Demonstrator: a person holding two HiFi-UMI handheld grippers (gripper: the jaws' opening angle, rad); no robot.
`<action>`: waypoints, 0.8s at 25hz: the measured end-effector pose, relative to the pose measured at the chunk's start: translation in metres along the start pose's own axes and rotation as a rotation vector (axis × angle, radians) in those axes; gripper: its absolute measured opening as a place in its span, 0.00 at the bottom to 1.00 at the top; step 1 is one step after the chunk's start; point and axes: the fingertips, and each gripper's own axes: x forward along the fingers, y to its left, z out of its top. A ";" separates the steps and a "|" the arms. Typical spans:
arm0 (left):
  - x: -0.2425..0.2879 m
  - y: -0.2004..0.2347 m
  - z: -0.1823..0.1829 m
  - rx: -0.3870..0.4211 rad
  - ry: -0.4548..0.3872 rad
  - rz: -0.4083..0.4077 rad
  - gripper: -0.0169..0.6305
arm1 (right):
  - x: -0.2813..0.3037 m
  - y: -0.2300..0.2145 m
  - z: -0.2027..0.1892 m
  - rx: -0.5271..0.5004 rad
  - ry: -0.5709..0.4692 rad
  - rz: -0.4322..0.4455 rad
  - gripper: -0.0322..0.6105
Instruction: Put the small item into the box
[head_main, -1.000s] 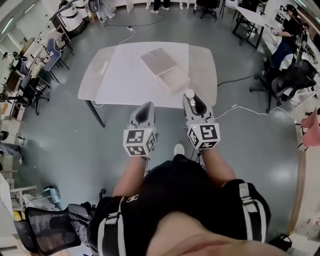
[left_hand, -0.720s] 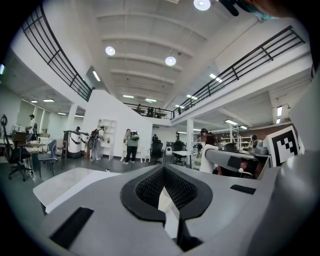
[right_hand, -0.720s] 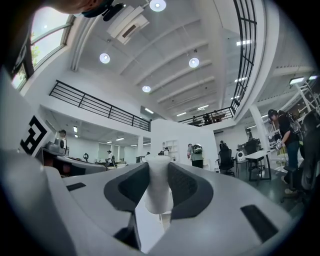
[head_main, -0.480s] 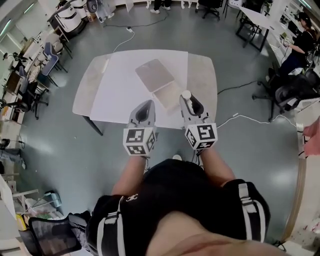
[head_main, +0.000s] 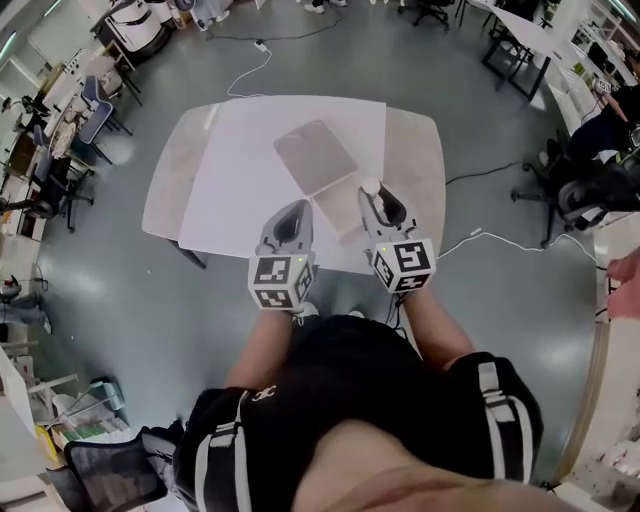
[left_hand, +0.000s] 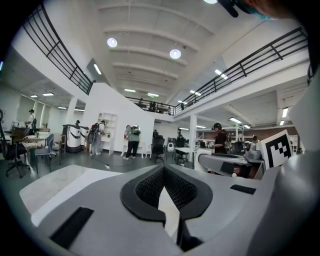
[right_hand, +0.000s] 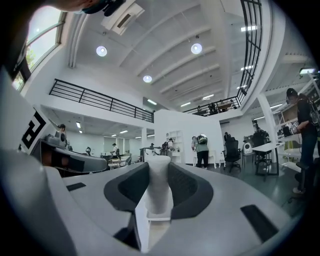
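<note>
In the head view a shallow tan box (head_main: 341, 207) lies on the white mat (head_main: 240, 165) of a pale table (head_main: 413, 150), its flat lid (head_main: 315, 158) just beyond it. My right gripper (head_main: 373, 192) hovers over the table's near edge, right of the box, shut on a small white cylindrical item (head_main: 371, 186). In the right gripper view the item (right_hand: 160, 186) stands upright between the dark pads (right_hand: 187, 187). My left gripper (head_main: 292, 213) is held left of the box with its jaws together. Nothing lies between them in the left gripper view (left_hand: 167, 202).
The table stands on a grey floor. A white cable (head_main: 480, 236) runs along the floor at the right. Office chairs (head_main: 585, 195) and desks line the right side, and more chairs (head_main: 55, 185) the left. People stand in the far background.
The table and box have drawn closer to me. Both grippers now reach over the table's near edge, and the right one still carries the white item.
</note>
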 end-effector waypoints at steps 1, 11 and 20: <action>0.001 0.007 0.001 -0.002 0.000 -0.005 0.05 | 0.008 0.002 -0.003 0.001 0.013 0.001 0.23; 0.010 0.065 -0.002 -0.016 0.011 0.010 0.05 | 0.062 0.009 -0.055 -0.056 0.138 -0.004 0.23; 0.009 0.086 -0.012 -0.071 0.034 0.027 0.05 | 0.089 0.000 -0.133 -0.094 0.339 0.005 0.23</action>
